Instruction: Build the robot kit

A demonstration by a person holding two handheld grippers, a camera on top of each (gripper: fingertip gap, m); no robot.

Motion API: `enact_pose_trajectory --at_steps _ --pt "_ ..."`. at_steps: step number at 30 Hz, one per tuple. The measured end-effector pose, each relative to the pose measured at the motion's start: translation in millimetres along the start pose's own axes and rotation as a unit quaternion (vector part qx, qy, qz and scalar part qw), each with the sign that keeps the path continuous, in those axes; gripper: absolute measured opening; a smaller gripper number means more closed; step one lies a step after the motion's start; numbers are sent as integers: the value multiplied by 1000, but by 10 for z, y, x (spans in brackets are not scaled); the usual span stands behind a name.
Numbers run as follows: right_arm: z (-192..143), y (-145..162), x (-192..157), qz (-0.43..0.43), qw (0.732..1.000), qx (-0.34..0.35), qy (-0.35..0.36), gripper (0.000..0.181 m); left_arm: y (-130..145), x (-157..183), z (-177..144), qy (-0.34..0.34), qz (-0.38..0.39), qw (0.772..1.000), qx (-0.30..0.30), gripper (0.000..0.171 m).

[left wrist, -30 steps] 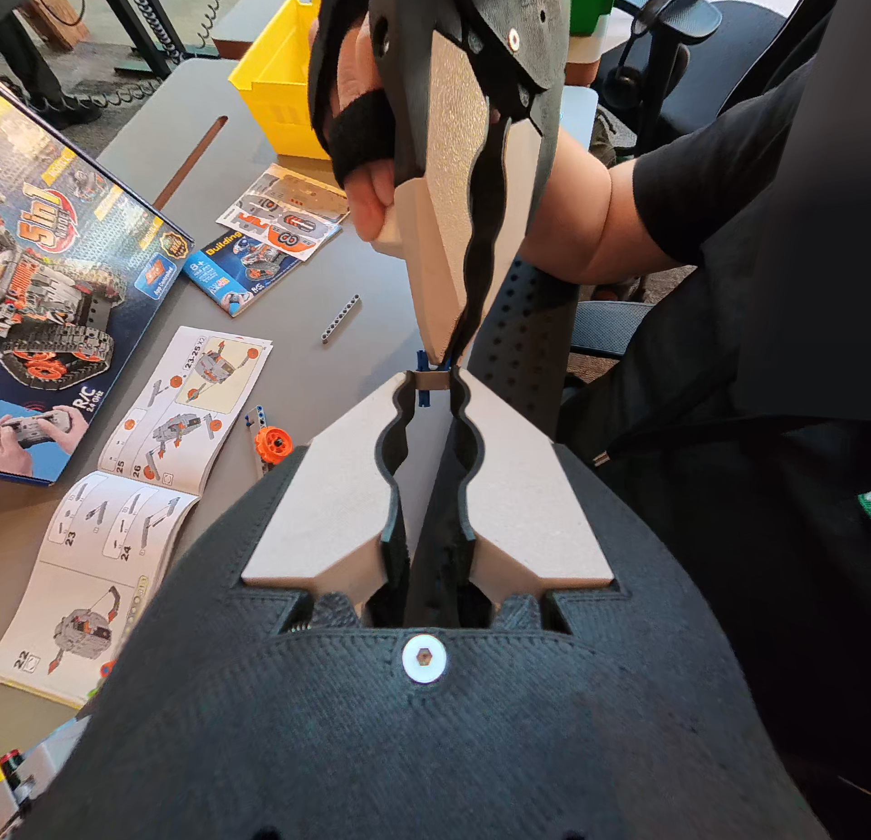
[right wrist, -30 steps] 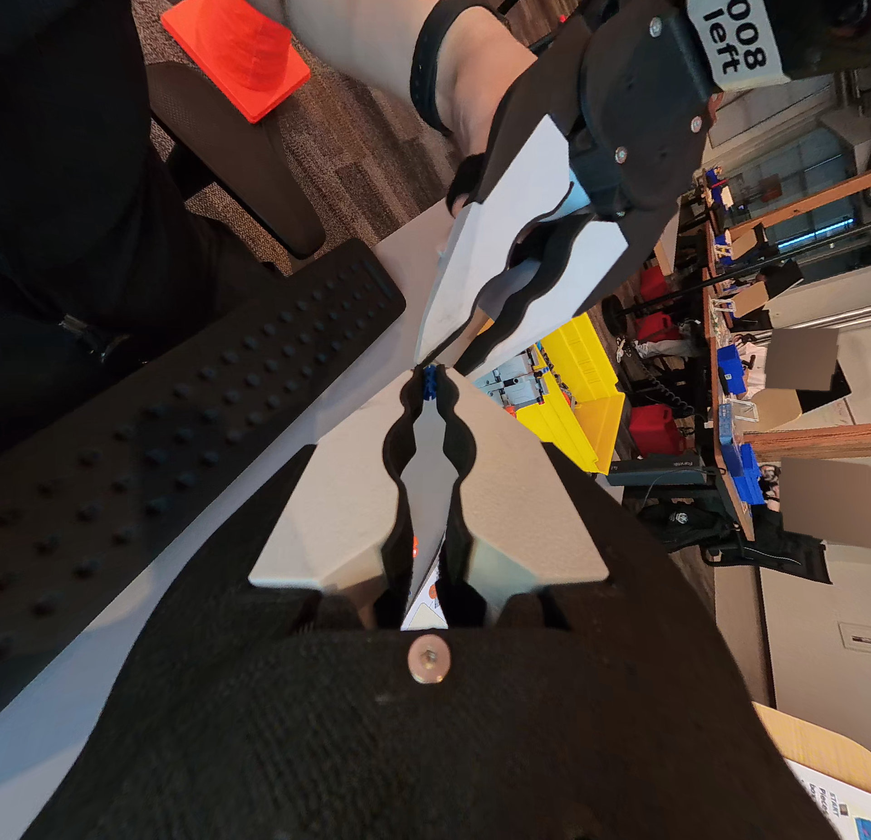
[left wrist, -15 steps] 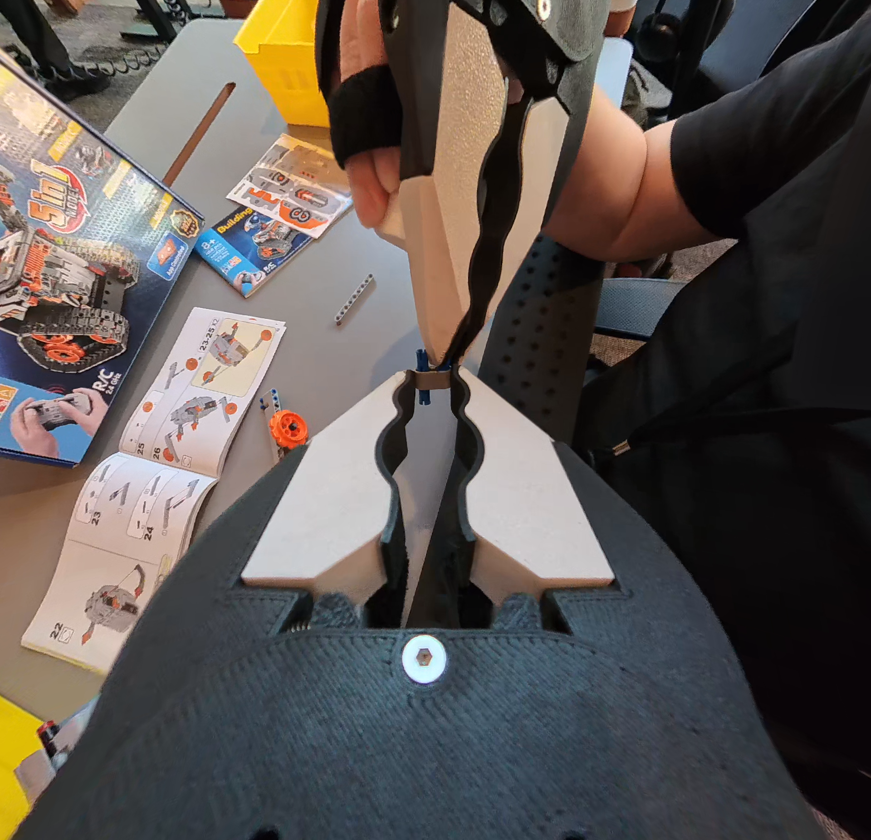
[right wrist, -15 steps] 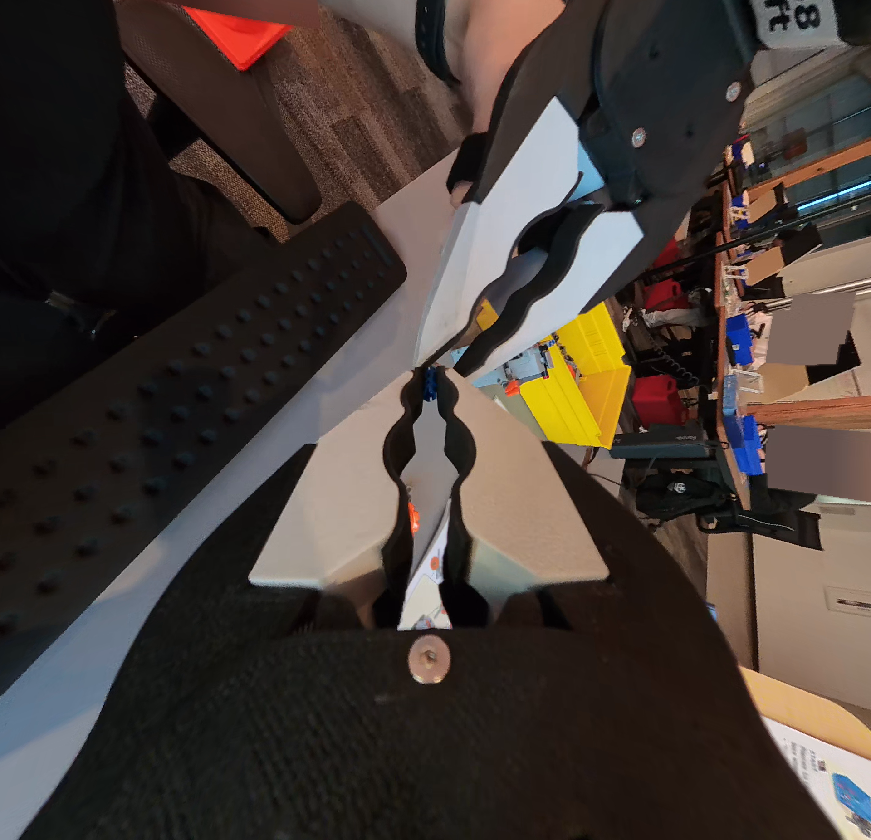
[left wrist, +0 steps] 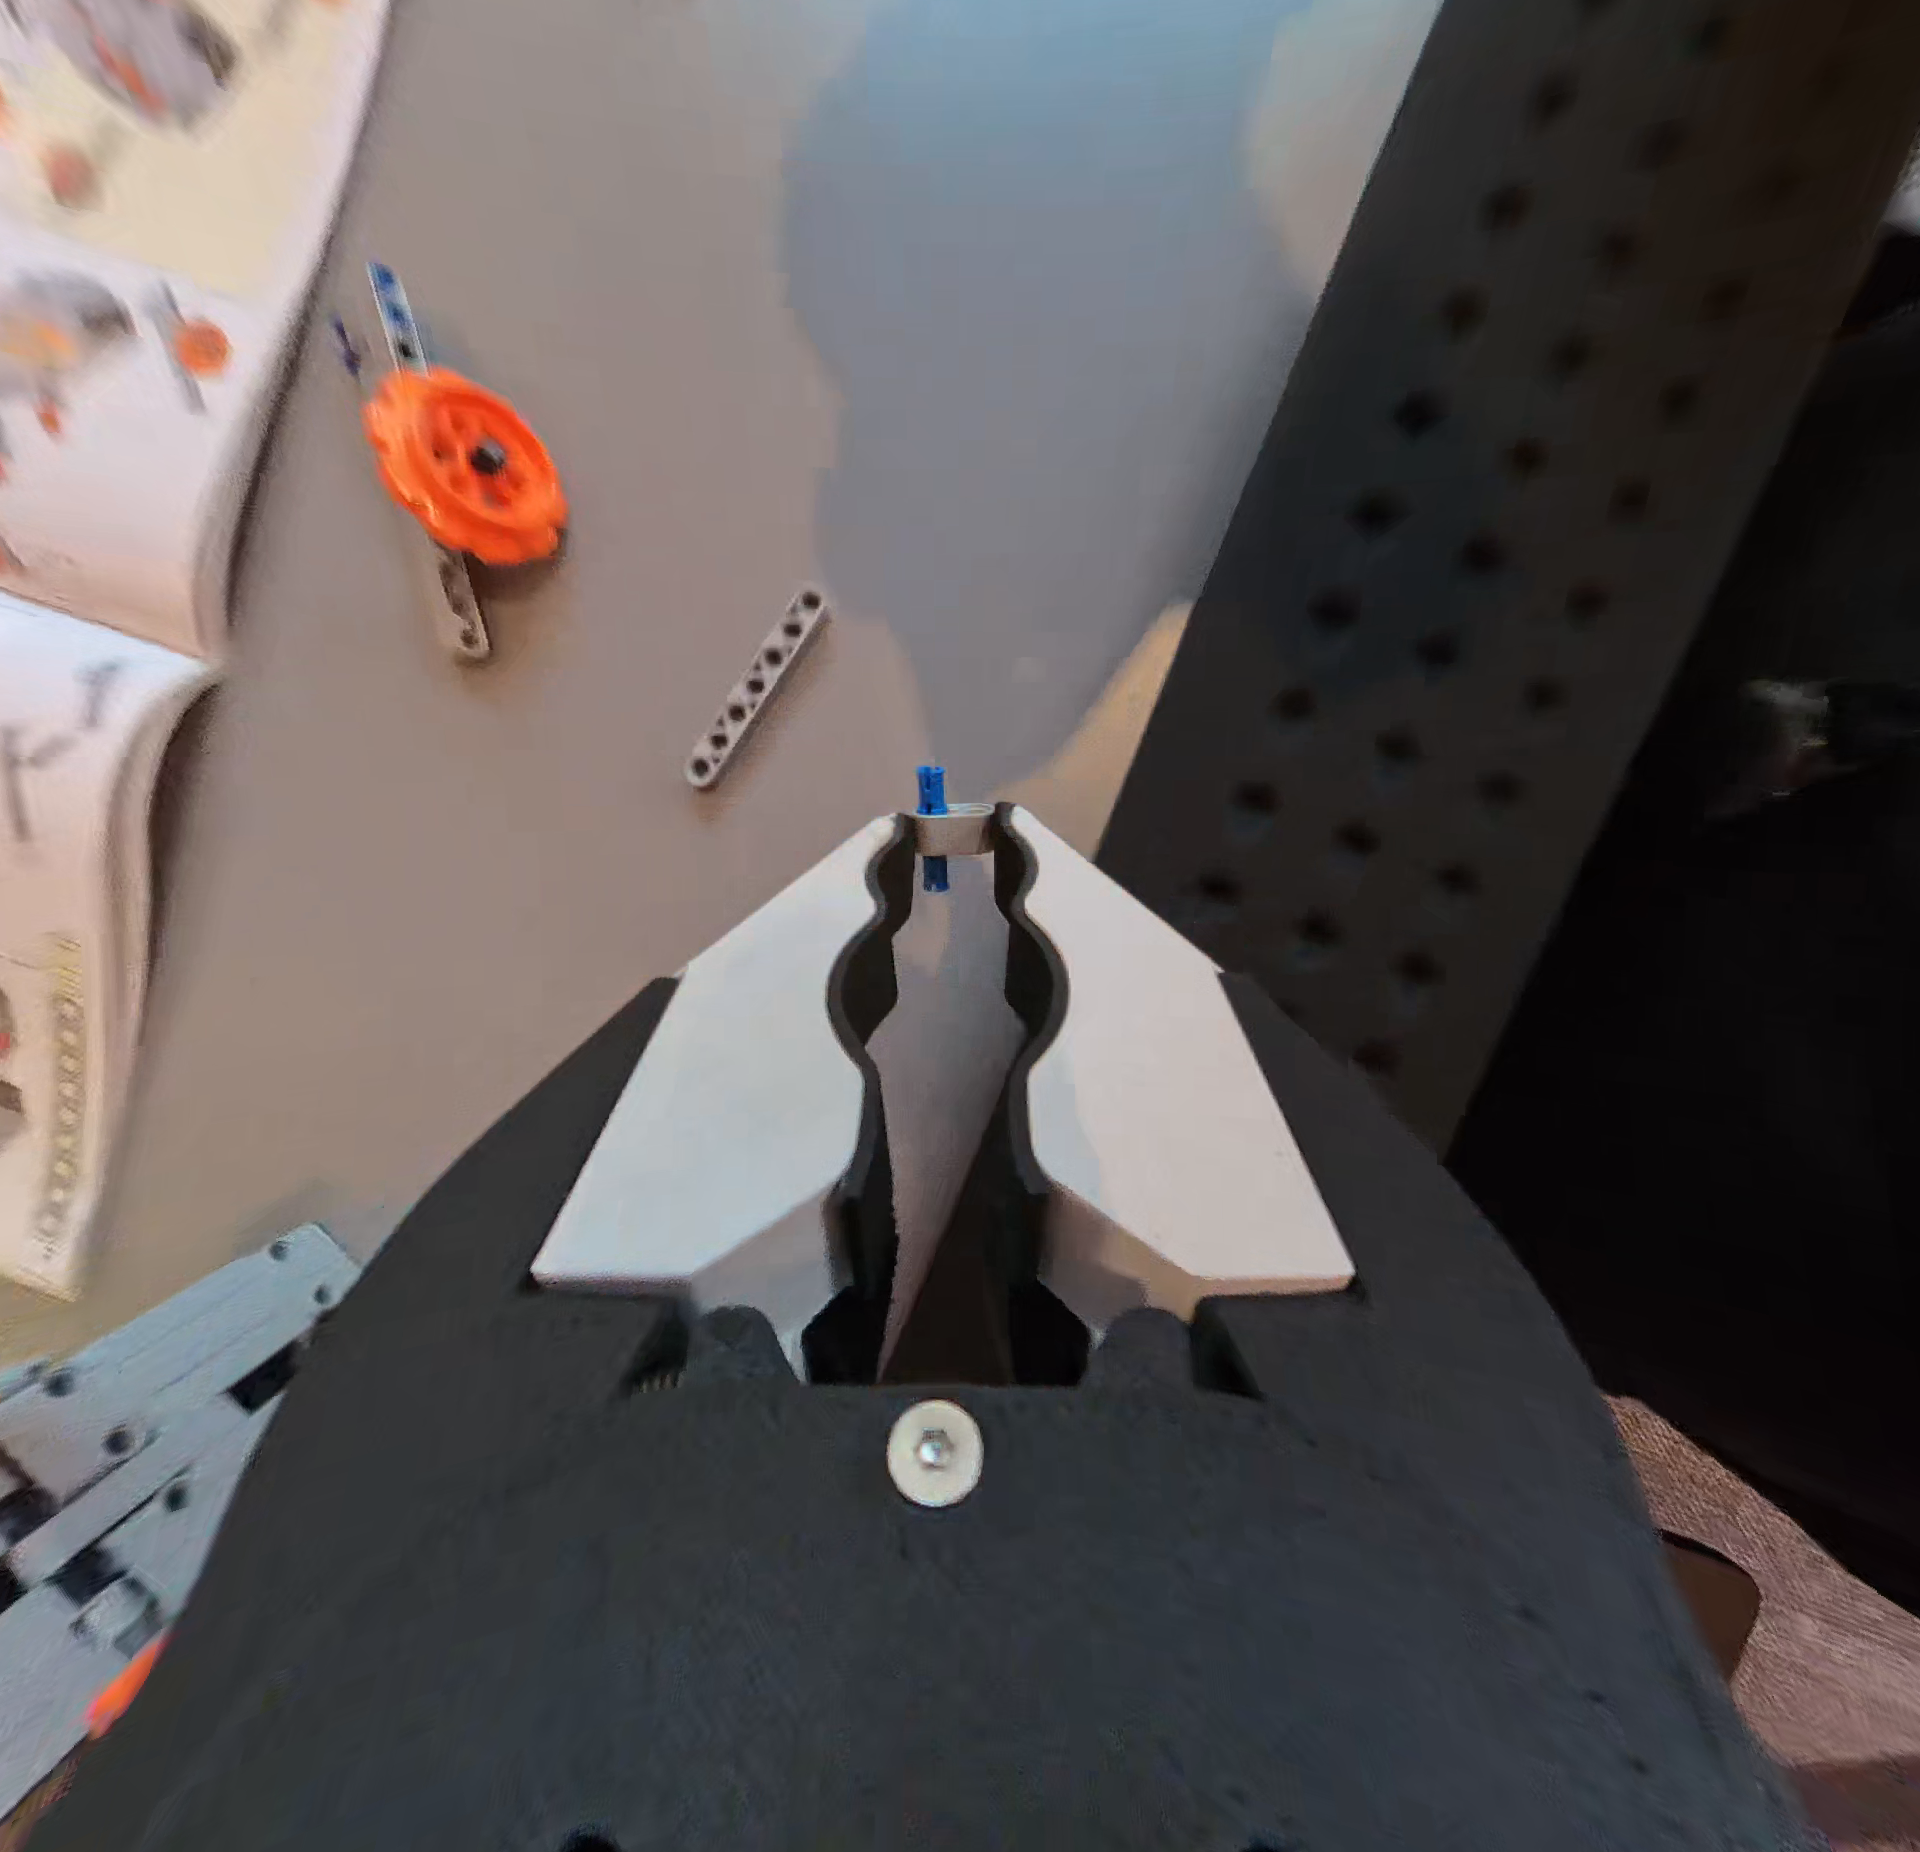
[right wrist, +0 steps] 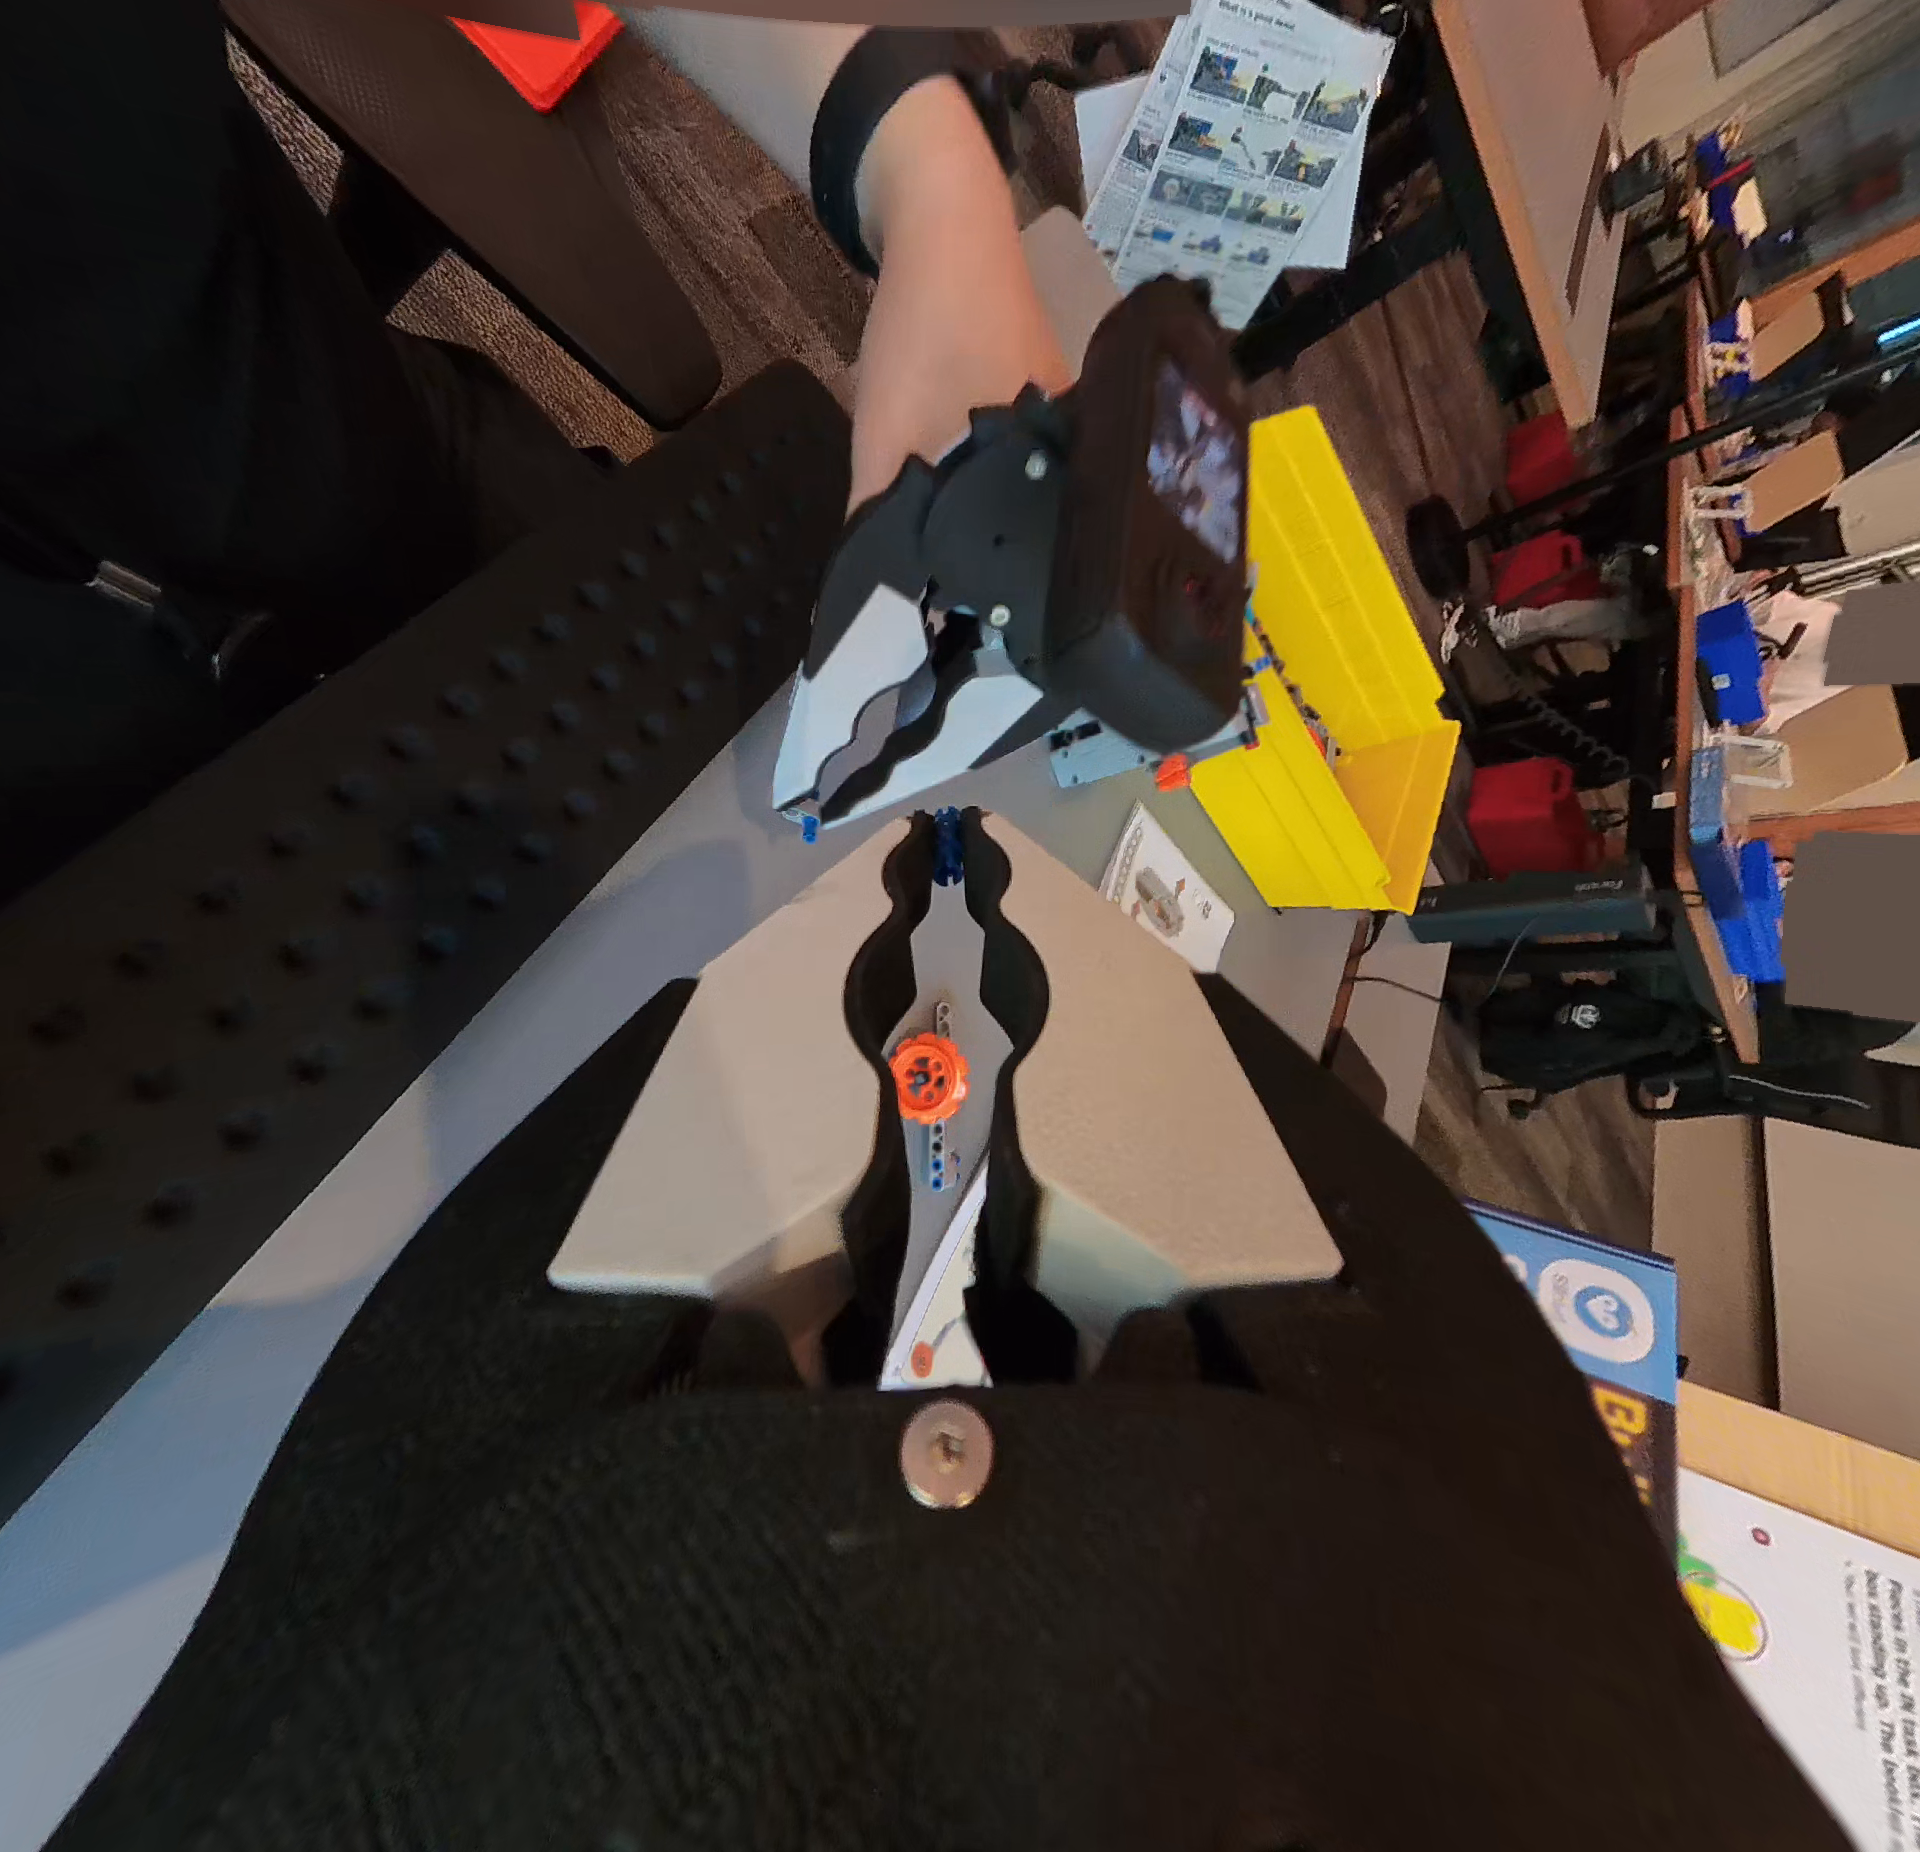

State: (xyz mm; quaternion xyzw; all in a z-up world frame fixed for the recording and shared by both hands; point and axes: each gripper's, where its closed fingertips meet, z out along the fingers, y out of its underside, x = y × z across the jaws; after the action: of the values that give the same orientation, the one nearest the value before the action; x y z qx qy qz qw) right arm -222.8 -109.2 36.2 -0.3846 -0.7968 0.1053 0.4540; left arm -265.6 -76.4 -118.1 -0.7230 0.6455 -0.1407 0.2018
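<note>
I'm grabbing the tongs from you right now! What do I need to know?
The left tongs are shut on a small grey connector with a blue pin through it.
The right tongs are shut on a second blue pin, near the left tongs but apart.
On the grey table: an orange wheel on a grey beam, a loose beam, a booklet, a yellow bin.

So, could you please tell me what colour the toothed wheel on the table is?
Orange wheel, clearest in the left wrist view.

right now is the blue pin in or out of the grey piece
In: the blue pin passes through the grey piece, sticking out above and below.
</note>
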Motion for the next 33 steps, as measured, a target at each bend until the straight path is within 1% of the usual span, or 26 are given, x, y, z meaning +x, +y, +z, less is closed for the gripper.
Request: enact_pose_trajectory --at_steps 3,5,8,11,12,13,14,15,16,17,18,19,20,21,22,23,24,25,26,27,28,31,33 --pt "0 62 1 7 1000 -7 -4 4 220 -141 201 -4 3 999 -34 14" --pt "12 89 5 8 1000 -9 -5 4 279 -171 271 3 0 999 -37 14" --pt "30 108 12 9 1000 -9 -7 4 392 -198 339 9 0 998 -57 14" --pt "36 117 29 8 1000 -8 -4 4 395 -207 347 10 6 999 -47 14" --pt "35 116 34 7 1000 -7 -2 4 394 -214 344 9 6 999 -44 22" --pt "32 111 43 5 1000 -5 1 4 386 -268 330 -8 1 999 -37 27" --pt "26 101 55 3 1000 0 5 4 378 -330 288 -27 -4 999 -26 30" --pt "21 83 62 2 1000 7 7 4 333 -368 214 -37 -15 999 2 28" --pt "13 56 69 1 1000 17 8 4 232 -366 111 -32 -34 998 48 26" --pt "4 24 83 0 1000 29 11 4 83 -336 -34 -16 -56 992 108 24" --pt "-5 -14 98 -1 999 44 15 4 -98 -287 -223 4 -75 981 178 22" --pt "-15 -54 111 -2 998 59 17 4 -294 -226 -455 27 -89 963 253 20" --pt "-24 -94 125 -2 997 74 20 4 -482 -140 -711 53 -96 938 328 17" --pt "-33 -131 137 -3 996 87 23 4 -646 -20 -977 88 -95 908 399 15" --pt "-39 -165 142 -4 995 98 24 4 -793 88 -1248 121 -99 870 467 9" --pt "-41 -195 142 -4 994 107 24 4 -906 160 -1491 150 -107 832 523 7" --pt "-41 -220 149 -6 993 113 27 4 -983 212 -1669 172 -113 802 560 7" --pt "-40 -240 159 -9 993 117 32 4 -1032 250 -1750 183 -116 788 576 6" --pt "-40 -259 167 -12 992 120 37 4 -1067 271 -1735 183 -119 792 571 3" --pt "-39 -279 173 -16 991 124 41 5 -1098 296 -1674 178 -120 803 556 4" --pt "-38 -297 172 -18 991 126 42 5 -1134 330 -1632 179 -120 809 547 6" --pt "-32 -325 177 -22 990 131 45 5 -1231 437 -1656 212 -123 798 550 10" --pt "-37 -328 194 -23 990 133 51 4 -1245 403 -1657 204 -125 797 555 7"
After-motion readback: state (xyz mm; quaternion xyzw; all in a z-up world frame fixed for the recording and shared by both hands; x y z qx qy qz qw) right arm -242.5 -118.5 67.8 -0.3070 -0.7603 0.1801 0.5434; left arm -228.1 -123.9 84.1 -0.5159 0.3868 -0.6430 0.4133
